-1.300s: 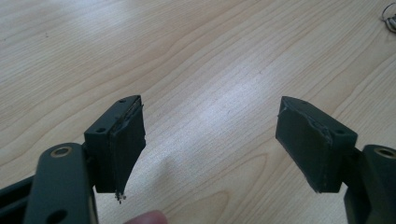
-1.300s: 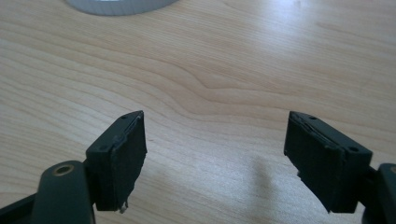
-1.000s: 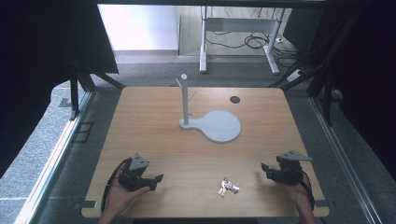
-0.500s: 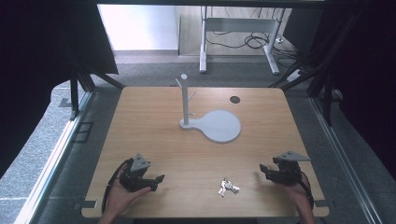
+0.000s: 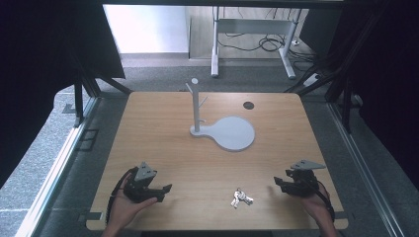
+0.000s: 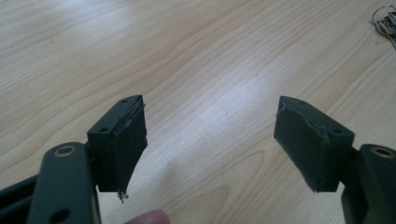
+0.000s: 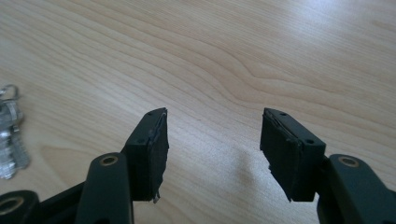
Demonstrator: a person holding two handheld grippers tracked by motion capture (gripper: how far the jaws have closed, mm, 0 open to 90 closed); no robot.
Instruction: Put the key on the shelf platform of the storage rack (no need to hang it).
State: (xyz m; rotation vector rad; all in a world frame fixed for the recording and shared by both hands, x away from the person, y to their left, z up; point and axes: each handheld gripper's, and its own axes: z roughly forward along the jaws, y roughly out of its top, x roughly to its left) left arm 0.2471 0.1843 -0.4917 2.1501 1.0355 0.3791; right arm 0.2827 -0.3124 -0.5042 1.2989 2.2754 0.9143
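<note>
1. Black jaws of the left gripper [image 5: 165, 190] stand wide apart over bare wood at the near left of the table [image 5: 163, 128], holding nothing.
2. Equally spread and empty, the right gripper [image 5: 277, 183] rests at the near right, its jaws pointing inward toward the middle.
3. Between the two, close to the near edge, lies the bunch of keys [image 5: 240, 198], flat on the wood; it is nearer the right gripper, and it sits at the left edge of the right gripper view [image 7: 10, 135].
4. Farther back stands the grey stand [image 5: 196, 106], an upright post with small pegs on a round-ended base, well apart from the keys.
5. Judged from this, the work is at its start: the approach. The next move likely calls for the right gripper to slide inward, straddle the key ring and close on it.
</note>
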